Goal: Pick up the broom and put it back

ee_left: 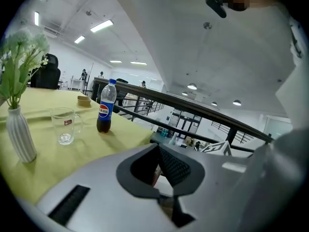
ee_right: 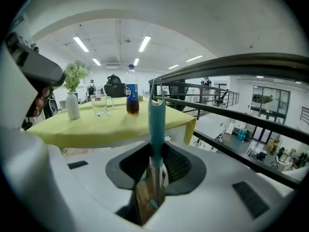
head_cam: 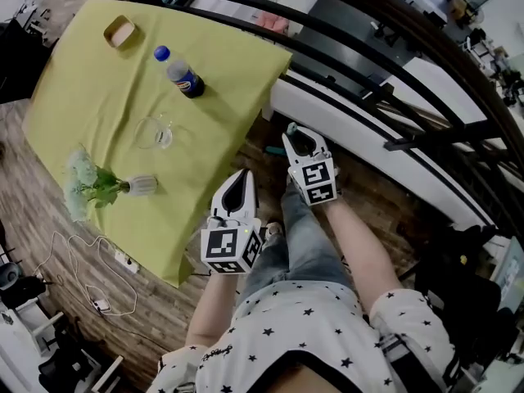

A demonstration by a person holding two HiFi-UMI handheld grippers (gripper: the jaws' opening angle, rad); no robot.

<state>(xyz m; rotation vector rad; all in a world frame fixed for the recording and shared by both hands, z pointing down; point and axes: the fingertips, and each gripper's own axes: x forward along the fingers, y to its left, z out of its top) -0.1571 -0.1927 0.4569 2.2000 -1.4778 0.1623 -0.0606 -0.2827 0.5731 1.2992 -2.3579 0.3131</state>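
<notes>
On your far left the table [head_cam: 229,80], under a yellow-green cloth, carries four things, one of each: a white ribbed vase [head_cam: 141,186] near the cloth's left edge, a small tan box [head_cam: 120,33] at the far side, a glass mug [head_cam: 155,133] mid-table, and a cola bottle [head_cam: 180,74] further right. The vase holds green stems with pale flowers, the mug looks empty, the bottle has dark drink in its lower part, and what the box holds can't be made out. Loose white cables [head_cam: 82,260] lie on the wooden floor [head_cam: 33,195] beside the table's left edge. Your left tongs [head_cam: 241,180] hang just off the table's near-right edge, pads slightly spread with nothing between them. Your right tongs [head_cam: 295,133] sit just past the table's corner, pinching the teal handle of the one broom [ee_right: 156,124], which stands upright between the pads; its head is out of view. Right of that runs a black railing [head_cam: 393,97], leaving you only a narrow strip of floor between the cloth's corner and the bars.
</notes>
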